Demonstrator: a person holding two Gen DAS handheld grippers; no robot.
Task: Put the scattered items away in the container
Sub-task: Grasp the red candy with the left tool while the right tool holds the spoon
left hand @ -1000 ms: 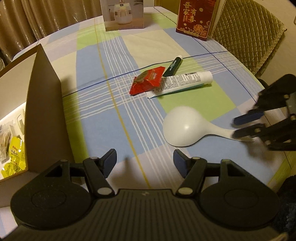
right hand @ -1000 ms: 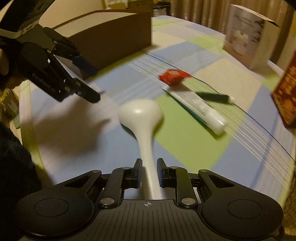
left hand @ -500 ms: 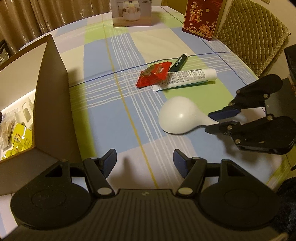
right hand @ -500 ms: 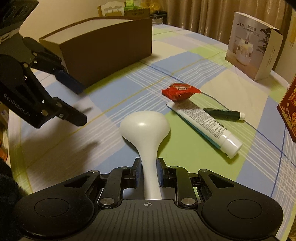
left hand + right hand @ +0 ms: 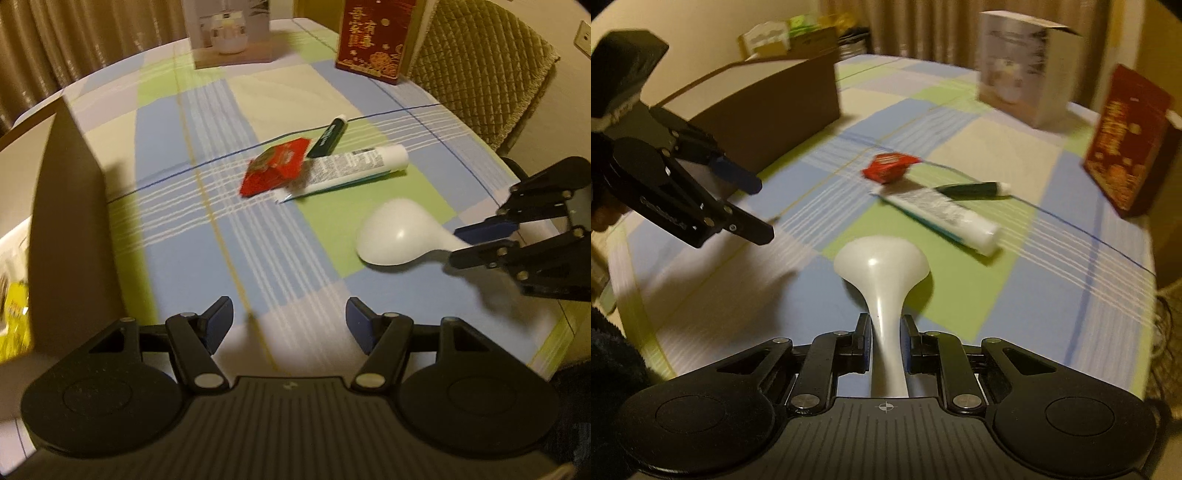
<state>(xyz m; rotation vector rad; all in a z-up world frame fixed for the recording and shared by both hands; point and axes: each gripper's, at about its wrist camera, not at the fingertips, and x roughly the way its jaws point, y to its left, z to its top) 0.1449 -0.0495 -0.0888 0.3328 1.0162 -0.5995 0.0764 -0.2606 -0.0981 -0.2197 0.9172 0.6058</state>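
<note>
On table, one spoon point(image 5: 882, 266), one tube point(image 5: 945, 218), one packet point(image 5: 890, 167)

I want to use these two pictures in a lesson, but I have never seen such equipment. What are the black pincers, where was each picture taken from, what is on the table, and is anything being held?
No robot is here: a person holds a two-finger pincer tool in each hand, and each tool has a camera looking forward along its fingers. One picture comes from the left gripper, whose jaws stand apart with nothing between them. The other comes from the right gripper, which is shut on the handle of a white rice paddle. Each tool also shows at the side of the other's picture.

On the checked tablecloth lie a red snack packet, a white tube and a dark green pen. The brown cardboard box is the container; two printed boxes stand at the far side.
</note>
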